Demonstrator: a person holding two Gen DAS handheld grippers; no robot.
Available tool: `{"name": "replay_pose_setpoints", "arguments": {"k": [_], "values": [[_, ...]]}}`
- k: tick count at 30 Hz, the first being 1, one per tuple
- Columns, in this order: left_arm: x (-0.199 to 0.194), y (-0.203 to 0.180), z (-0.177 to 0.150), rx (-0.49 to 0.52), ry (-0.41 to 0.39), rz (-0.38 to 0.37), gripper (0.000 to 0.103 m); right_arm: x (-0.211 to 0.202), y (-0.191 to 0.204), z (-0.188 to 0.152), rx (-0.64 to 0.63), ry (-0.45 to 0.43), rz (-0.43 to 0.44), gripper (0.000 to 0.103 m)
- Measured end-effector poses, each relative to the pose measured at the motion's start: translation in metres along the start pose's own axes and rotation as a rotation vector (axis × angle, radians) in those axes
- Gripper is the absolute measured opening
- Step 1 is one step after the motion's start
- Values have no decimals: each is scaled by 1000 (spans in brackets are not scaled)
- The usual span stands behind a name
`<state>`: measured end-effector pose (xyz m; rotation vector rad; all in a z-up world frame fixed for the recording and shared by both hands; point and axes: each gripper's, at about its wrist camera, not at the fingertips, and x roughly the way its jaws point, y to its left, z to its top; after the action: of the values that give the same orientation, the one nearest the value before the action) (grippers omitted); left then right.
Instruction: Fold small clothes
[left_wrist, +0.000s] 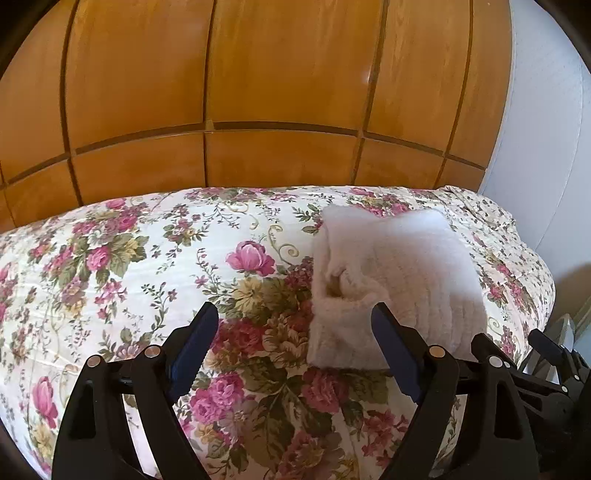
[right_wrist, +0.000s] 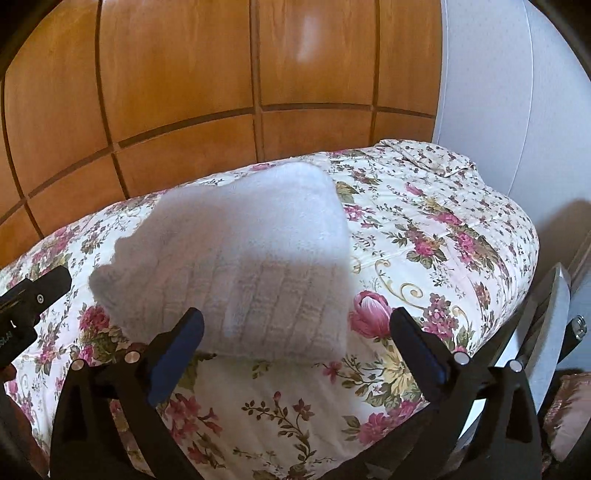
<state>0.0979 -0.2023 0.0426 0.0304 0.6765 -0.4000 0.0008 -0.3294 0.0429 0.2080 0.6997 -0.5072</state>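
To my left the floral bed (left_wrist: 122, 266) lies bare and passable; the folded white garment (left_wrist: 399, 280) blocks its right side, and the wooden wardrobe (left_wrist: 221, 92) walls the far edge.

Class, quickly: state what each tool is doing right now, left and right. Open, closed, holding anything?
Left tool: open, holding nothing; the folded white garment lies free on the bedspread.
Right tool: open, holding nothing.

Garment (left_wrist: 399, 280): white, fuzzy, ribbed. Bedspread (left_wrist: 147, 266): cream, pink and red roses, green leaves. Wardrobe (left_wrist: 221, 74): orange-brown wood. My fingers (left_wrist: 192, 350): black, blue pads.
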Motion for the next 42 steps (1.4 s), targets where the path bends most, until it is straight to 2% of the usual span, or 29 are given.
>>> {"name": "replay_pose_setpoints", "arguments": {"k": [1, 11, 19, 42], "values": [[-1, 0, -1, 0, -1, 4, 90, 0, 1, -1, -3, 2, 3, 100], [2, 6, -6, -18, 6, 32, 92, 1, 9, -4, -14, -35, -42, 100], [2, 3, -8, -7, 11, 36, 96, 7, 8, -5, -12, -19, -30, 100], [-19, 2, -6, -2, -46, 51, 99, -3, 13, -7, -26, -46, -19, 101]]}}
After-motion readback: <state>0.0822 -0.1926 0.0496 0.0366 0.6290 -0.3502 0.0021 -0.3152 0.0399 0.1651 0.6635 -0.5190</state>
